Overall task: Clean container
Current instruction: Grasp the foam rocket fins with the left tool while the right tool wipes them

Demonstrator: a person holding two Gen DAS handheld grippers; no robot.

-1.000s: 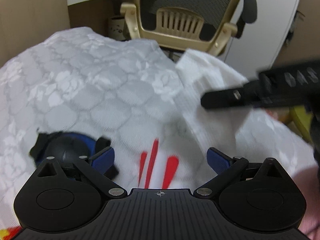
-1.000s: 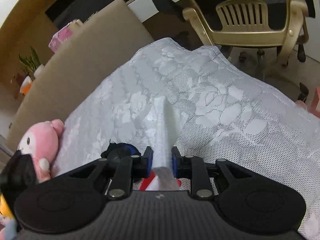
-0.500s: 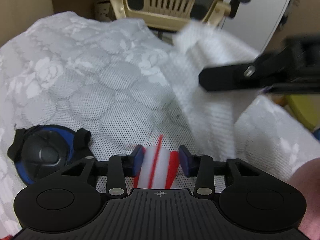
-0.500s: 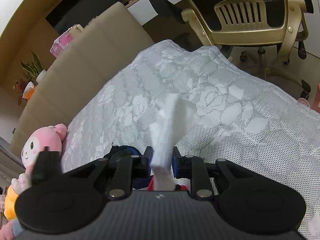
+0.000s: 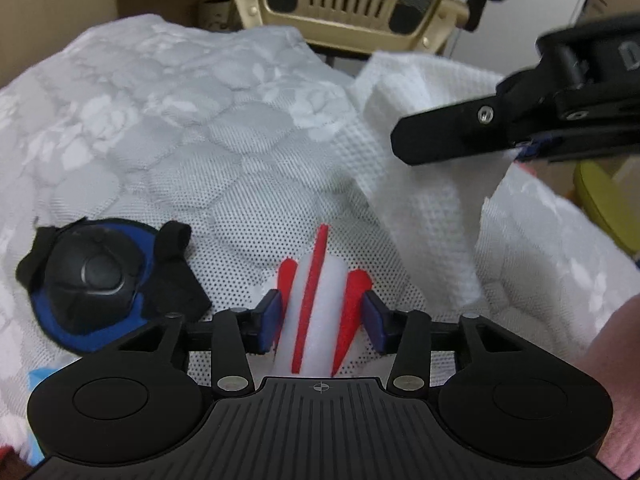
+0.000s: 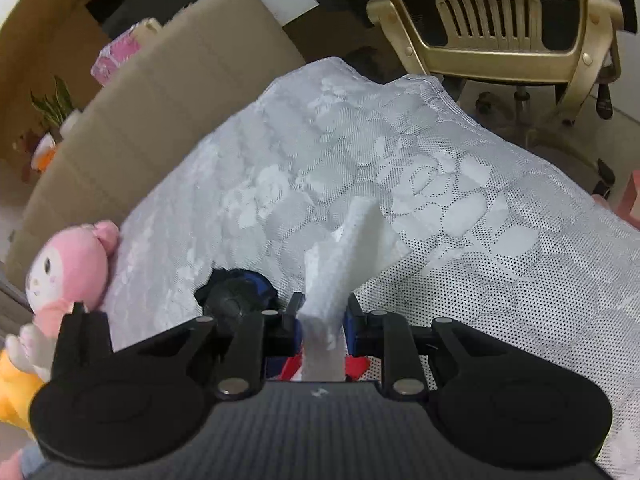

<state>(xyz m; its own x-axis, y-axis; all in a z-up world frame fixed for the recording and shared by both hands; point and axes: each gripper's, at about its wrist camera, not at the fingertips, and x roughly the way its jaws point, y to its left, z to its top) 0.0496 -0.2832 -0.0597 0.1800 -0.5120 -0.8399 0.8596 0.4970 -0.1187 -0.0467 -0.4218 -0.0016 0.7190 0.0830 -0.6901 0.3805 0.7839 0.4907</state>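
A white container with red stripes [image 5: 316, 312] lies on the white lace cover, between the blue pads of my left gripper [image 5: 322, 318]. The pads touch its sides, and the jaws are opening slightly. In the left wrist view my right gripper [image 5: 516, 152] hangs at the upper right, shut on a white waffle-textured cloth [image 5: 424, 200] that drapes down beside the container. In the right wrist view the cloth [image 6: 348, 252] stands up out of the shut right gripper [image 6: 322, 320], and red bits of the container [image 6: 356, 366] show below it.
A black and blue round cap-like piece [image 5: 92, 276] lies left of the container on the lace cover [image 5: 160, 120]. A pink plush toy [image 6: 68, 264] sits at the cover's left edge by a beige padded board [image 6: 160, 112]. A gold chair [image 5: 348, 0] stands beyond.
My left gripper went from wide open to closed around the striped container and sank towards it. The right gripper kept hold of the cloth, whose free end shifted.
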